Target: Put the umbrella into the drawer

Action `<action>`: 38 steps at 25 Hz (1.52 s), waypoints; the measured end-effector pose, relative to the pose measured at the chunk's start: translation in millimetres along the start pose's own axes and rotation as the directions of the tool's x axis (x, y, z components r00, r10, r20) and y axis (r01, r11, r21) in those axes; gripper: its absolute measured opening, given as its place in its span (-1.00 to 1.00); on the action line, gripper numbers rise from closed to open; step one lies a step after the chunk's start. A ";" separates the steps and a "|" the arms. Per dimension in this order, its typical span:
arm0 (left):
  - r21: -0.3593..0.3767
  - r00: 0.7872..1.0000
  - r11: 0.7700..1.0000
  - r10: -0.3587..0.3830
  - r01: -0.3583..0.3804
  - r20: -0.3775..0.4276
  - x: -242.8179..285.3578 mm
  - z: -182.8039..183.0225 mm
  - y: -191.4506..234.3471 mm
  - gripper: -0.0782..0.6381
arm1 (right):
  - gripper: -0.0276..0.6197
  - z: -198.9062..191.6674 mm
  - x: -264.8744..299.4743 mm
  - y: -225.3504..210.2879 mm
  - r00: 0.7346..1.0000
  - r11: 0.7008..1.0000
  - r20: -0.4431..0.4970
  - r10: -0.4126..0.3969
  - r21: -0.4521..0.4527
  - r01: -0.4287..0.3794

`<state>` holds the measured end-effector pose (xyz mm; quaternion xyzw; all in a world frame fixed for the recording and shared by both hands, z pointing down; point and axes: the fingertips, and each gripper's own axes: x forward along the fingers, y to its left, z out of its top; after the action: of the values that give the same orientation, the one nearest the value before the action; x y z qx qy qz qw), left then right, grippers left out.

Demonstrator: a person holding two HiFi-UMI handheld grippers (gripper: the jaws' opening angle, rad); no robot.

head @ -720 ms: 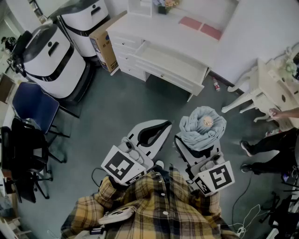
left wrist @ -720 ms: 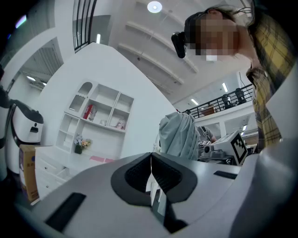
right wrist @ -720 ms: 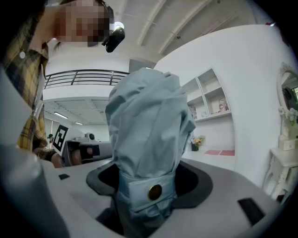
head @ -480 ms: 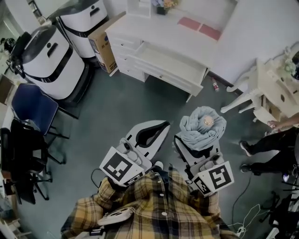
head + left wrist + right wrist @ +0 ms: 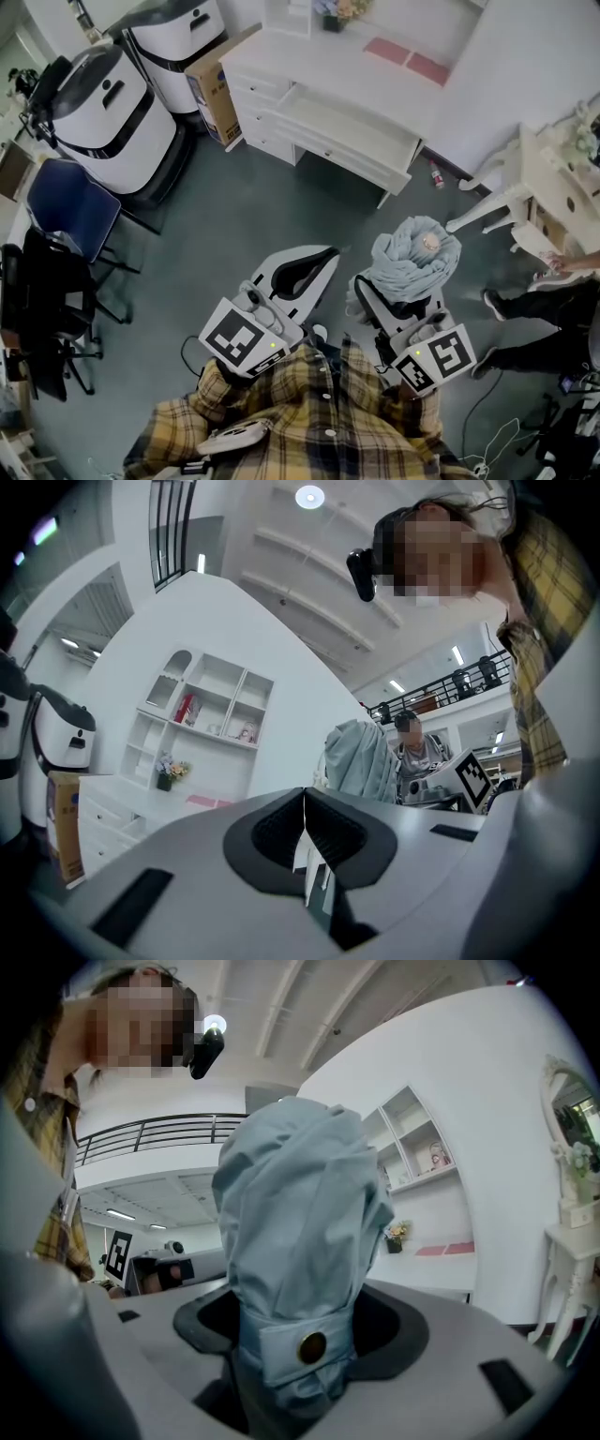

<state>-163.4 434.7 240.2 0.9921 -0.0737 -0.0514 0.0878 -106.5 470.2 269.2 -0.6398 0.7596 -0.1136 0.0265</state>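
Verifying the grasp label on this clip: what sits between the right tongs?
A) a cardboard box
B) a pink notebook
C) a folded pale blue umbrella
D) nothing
C: in the right gripper view the folded pale blue umbrella stands upright between the right tongs, which are closed against its strapped lower end.

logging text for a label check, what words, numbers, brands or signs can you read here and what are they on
No text can be read in any view.
Cardboard box: blue printed panel, too small and blurred to read.
Left marker cube and right marker cube: black-and-white square patterns, no letters or numbers.
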 end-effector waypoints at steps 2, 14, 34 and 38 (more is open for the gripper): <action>0.000 1.000 1.000 0.004 -0.004 0.004 -2.2 -2.5 -4.1 -0.73 | 0.05 -2.7 -5.2 2.5 1.000 1.000 -0.001 0.005 0.000 -0.005; -0.009 1.000 1.000 0.010 -0.010 -0.001 -0.7 -15.5 -12.0 -0.73 | 0.06 -14.4 -14.1 -4.9 1.000 1.000 -0.018 0.009 0.022 -0.009; -0.002 1.000 1.000 -0.008 0.008 -0.004 94.9 16.0 162.6 -0.73 | 0.06 23.7 164.4 -97.2 0.997 0.999 -0.064 0.031 0.042 -0.028; -0.012 1.000 1.000 -0.023 0.023 -0.017 116.0 21.1 210.5 -0.73 | 0.06 30.7 207.9 -116.5 0.998 0.998 -0.068 0.012 0.067 -0.007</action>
<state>-80.7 208.2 247.5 0.9927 -0.0613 -0.0445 0.0938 -25.7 244.4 285.3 -0.6306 0.7590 -0.1604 0.0223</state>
